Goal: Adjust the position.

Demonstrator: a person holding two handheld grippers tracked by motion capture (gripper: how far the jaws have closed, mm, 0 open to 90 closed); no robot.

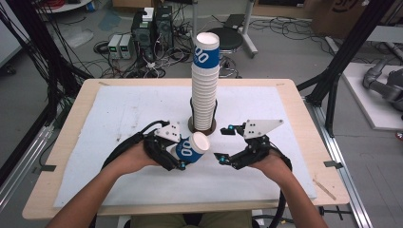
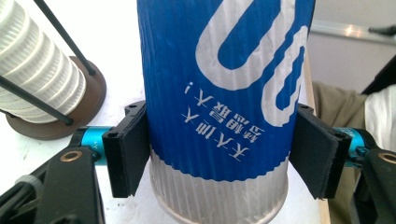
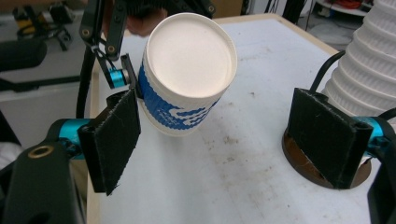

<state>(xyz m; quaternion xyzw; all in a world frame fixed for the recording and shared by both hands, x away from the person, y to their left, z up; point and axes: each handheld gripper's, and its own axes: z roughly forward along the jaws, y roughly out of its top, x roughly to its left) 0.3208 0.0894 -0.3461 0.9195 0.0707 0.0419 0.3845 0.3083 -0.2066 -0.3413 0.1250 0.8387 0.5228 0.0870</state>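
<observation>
Paper cup (image 1: 192, 147): a blue-and-white ribbed cup, held off the white mat (image 1: 119, 118), tipped on its side with its closed white base turned toward the right gripper.
Left gripper (image 1: 177, 153): clamped on the cup; in the left gripper view its two black pads (image 2: 127, 154) press the ribbed wall from either side, low on the blue band and near the rim end.
Right gripper (image 1: 222, 144): jaws spread wide and holding nothing, just beside the cup on its base side; in the right gripper view the cup's base (image 3: 189, 52) sits between and beyond the two pads.
Cup stack (image 1: 205, 80): a tall column of nested cups standing in a brown-based wire holder (image 1: 203, 124), near the middle of the mat, just beyond both grippers.
Step in hand: judged to be a handover or joint handling of the single cup between the two grippers, with the stack as its likely source or goal.
Doing it well: the right gripper should close across the ribbed wall near the base, squarely on opposite sides, and gently, since thin paper dents.
Release: the left gripper should let go only once the right has a firm hold.
Risk: a swing of either hand could knock the tall stack, which looks easy to topple.
</observation>
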